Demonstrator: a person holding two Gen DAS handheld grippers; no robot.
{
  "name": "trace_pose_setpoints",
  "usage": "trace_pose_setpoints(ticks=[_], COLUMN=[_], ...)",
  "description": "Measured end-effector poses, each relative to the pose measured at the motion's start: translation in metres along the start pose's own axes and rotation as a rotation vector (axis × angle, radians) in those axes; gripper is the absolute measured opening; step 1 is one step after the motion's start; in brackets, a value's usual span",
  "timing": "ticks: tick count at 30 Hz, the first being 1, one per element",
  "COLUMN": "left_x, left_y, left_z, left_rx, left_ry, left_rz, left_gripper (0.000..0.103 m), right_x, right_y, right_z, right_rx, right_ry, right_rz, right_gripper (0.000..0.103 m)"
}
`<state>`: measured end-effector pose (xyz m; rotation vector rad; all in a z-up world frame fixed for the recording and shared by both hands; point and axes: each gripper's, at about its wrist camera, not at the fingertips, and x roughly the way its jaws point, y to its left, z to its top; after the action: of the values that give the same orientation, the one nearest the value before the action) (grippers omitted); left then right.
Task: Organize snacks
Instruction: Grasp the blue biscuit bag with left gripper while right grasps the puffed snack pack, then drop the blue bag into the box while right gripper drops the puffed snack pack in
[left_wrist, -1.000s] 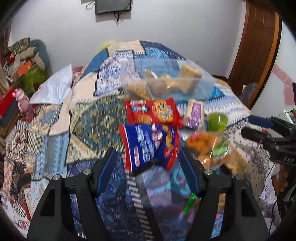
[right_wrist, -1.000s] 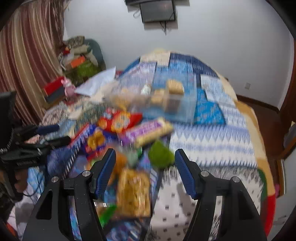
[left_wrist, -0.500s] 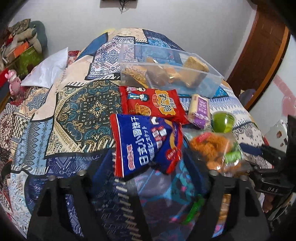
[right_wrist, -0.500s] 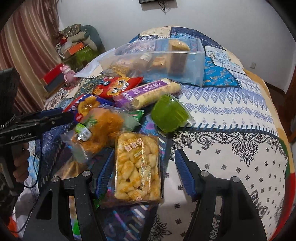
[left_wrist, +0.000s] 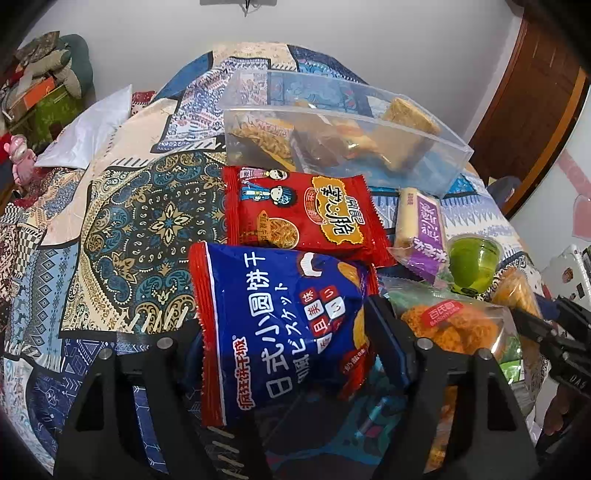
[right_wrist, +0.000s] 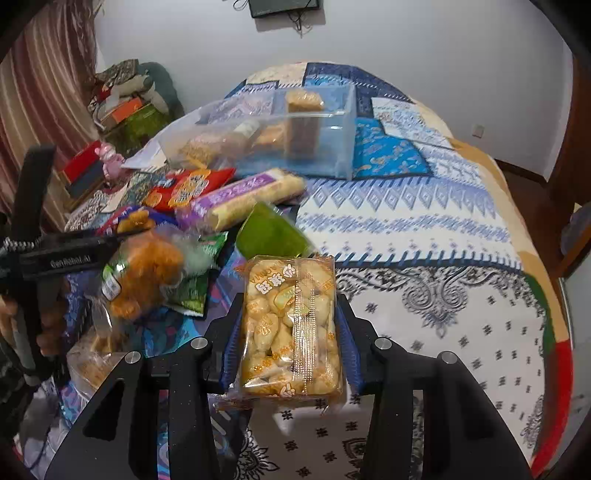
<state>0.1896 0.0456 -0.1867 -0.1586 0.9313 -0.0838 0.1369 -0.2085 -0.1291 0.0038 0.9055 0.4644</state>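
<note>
My left gripper (left_wrist: 284, 325) has its jaws around a blue biscuit bag (left_wrist: 280, 325) lying on the bedspread; the fingers look to touch both sides of it. My right gripper (right_wrist: 288, 325) is shut on a clear packet of yellow puffs (right_wrist: 290, 328). Beyond lie a red noodle-snack bag (left_wrist: 299, 210), a purple-wrapped bar (left_wrist: 417, 225), a green jelly cup (left_wrist: 472, 266) and a bag of orange fried pieces (left_wrist: 454, 332). A clear plastic bin (left_wrist: 343, 129) with several snacks inside stands at the back; it also shows in the right wrist view (right_wrist: 266, 136).
The snacks lie on a patterned bedspread (right_wrist: 424, 229). A white pillow (left_wrist: 88, 133) and a pile of boxes and cushions (right_wrist: 129, 99) sit at the far left. A wooden door (left_wrist: 524, 96) stands at the right.
Both grippers dropped lower and closer to the snacks. The right jaws closed onto the yellow puff packet. The left jaws closed in around the blue bag.
</note>
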Motion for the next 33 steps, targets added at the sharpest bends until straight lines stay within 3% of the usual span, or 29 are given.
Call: trace_pose_setpoints(ticks=[6, 13, 22, 33], left_x=[-0.018, -0.056, -0.093, -0.100], left_y=[-0.003, -0.008, -0.004, -0.002], left_z=[-0.008, -0.009, 0.032, 0.084], left_rx=[0.036, 0.083, 0.060, 0.031], left_ry=[-0.016, -0.095, -0.209, -0.276], left_rz=[0.023, 0.041, 0.017, 0.010], left_gripper=[0.066, 0.065, 0.065, 0.065], right_x=[-0.013, -0.022, -0.034, -0.019], right_y=[0.000, 0.007, 0.025, 0.044], right_z=[0.011, 0.031, 0.070, 0.127], right_rx=[0.008, 0.006, -0.025, -0.015], right_ry=[-0.048, -0.101, -0.179, -0.219], right_rz=[0.002, 0.008, 0.018, 0.040], right_gripper=[0.042, 0.042, 0.042, 0.042])
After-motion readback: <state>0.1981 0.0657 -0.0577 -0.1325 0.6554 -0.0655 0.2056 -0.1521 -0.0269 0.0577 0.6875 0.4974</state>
